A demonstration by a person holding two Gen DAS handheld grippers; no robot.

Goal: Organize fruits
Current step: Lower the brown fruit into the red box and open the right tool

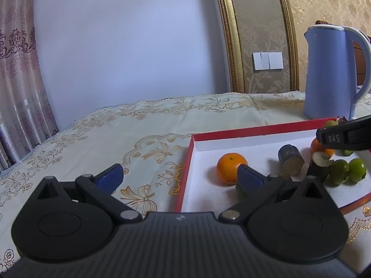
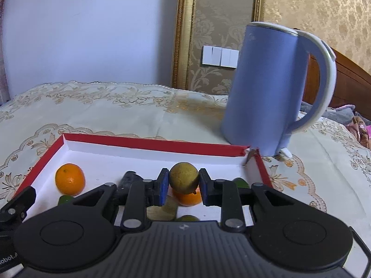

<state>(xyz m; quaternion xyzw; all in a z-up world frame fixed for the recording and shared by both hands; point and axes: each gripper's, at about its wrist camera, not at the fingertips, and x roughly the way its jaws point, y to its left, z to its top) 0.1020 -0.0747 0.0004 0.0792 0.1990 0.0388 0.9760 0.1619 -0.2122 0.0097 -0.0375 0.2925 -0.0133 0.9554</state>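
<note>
— Left wrist view, report.
— The left claw (image 1: 179,175) stands wide open with nothing between its blue pads, angled slightly down over the near left corner of the red-rimmed box (image 1: 185,173) on the cloth-covered desk (image 1: 104,139). One pad overlaps an orange (image 1: 229,166) in the picture. Two dark cut pieces (image 1: 292,162) and green fruits (image 1: 347,170) lie further right. The right claw's black finger, lettered "DAS", enters at the right edge.
— Right wrist view?
— The right claw (image 2: 183,183) points down into the box (image 2: 148,144), pads pressed on a yellow-green round fruit (image 2: 184,177), held above a second orange (image 2: 187,198). A blue kettle (image 2: 266,88) stands behind the box. Partial lettering "Robot" shows lower left.
</note>
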